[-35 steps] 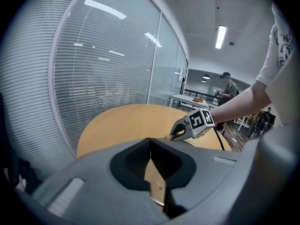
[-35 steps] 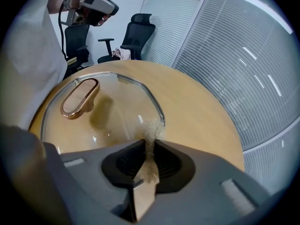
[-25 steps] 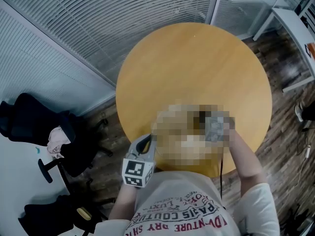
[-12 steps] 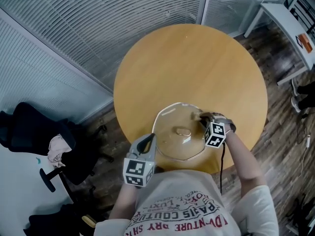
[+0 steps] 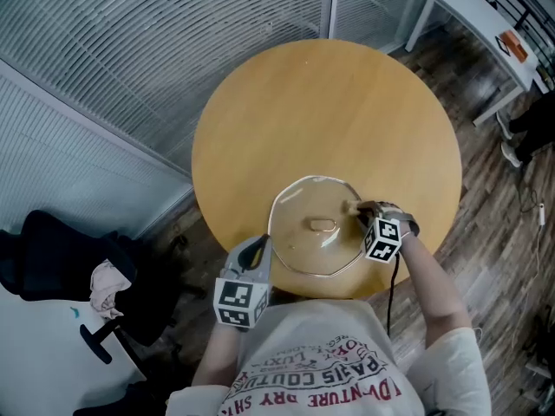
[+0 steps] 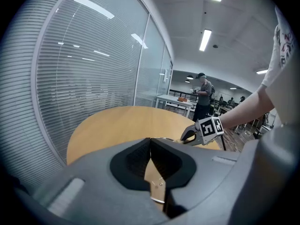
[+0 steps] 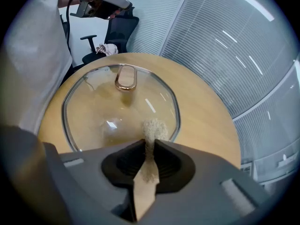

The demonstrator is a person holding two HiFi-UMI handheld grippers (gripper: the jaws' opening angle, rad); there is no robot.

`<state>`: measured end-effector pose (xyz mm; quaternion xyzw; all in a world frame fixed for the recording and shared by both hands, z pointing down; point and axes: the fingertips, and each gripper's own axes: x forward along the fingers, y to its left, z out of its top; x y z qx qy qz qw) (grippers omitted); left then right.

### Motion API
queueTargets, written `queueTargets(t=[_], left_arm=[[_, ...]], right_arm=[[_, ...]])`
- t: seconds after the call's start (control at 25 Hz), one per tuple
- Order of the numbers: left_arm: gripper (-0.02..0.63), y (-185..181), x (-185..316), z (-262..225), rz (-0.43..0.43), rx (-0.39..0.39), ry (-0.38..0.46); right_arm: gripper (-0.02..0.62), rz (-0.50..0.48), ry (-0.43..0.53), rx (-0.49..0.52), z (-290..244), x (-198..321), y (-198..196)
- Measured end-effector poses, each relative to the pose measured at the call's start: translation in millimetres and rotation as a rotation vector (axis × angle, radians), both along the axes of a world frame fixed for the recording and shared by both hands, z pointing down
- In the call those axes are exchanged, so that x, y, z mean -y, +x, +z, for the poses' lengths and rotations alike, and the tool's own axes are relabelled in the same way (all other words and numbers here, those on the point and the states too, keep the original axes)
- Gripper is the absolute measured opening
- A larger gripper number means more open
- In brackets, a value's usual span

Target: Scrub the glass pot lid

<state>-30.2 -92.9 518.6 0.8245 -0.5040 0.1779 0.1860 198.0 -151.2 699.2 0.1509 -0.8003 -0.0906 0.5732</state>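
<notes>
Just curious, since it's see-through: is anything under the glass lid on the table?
Through the glass pot lid only bare wood of the round table shows. The spots beneath its handle and the scrub pad held by the right gripper are covered.

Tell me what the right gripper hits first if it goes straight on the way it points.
The glass lid. The right gripper is shut on a scrub pad whose tip seems to touch the pane, so going on would press it into the glass, right of the handle. Depth is uncertain.

An office: blind-lined glass partitions point(image 6: 93, 78), a black swivel chair point(image 5: 52, 258), strip ceiling lights point(image 6: 205, 40), white desks point(image 5: 460, 11).
</notes>
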Motion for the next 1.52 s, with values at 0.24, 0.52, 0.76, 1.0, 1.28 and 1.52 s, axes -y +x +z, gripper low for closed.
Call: queueTargets(t=[0.24, 0.52, 0.76, 1.0, 1.28, 1.52], left_arm=[[0.008, 10, 4, -3, 0.093, -0.013, 0.008], [0.008, 14, 4, -3, 0.184, -0.031, 0.012], [0.008, 9, 3, 2, 0.258, -0.042, 0.003], [0.008, 2, 0, 3, 0.316, -0.054, 0.004], [0.008, -10, -7, 7, 0.376, -0.063, 0.001], [0.008, -27, -9, 7, 0.406, -0.067, 0.001]], right_arm=[[0.06, 0.105, -0.019, 0.002, 2, -21, 9], [0.06, 0.24, -0.052, 0.013, -2, -51, 7], [0.06, 0.39, -0.083, 0.013, 1, -71, 1], [0.06, 0.506, -0.103, -0.023, 1, -94, -12], [0.06, 0.621, -0.157, -0.037, 3, -126, -36], [0.06, 0.704, -0.181, -0.07, 2, -139, -53]])
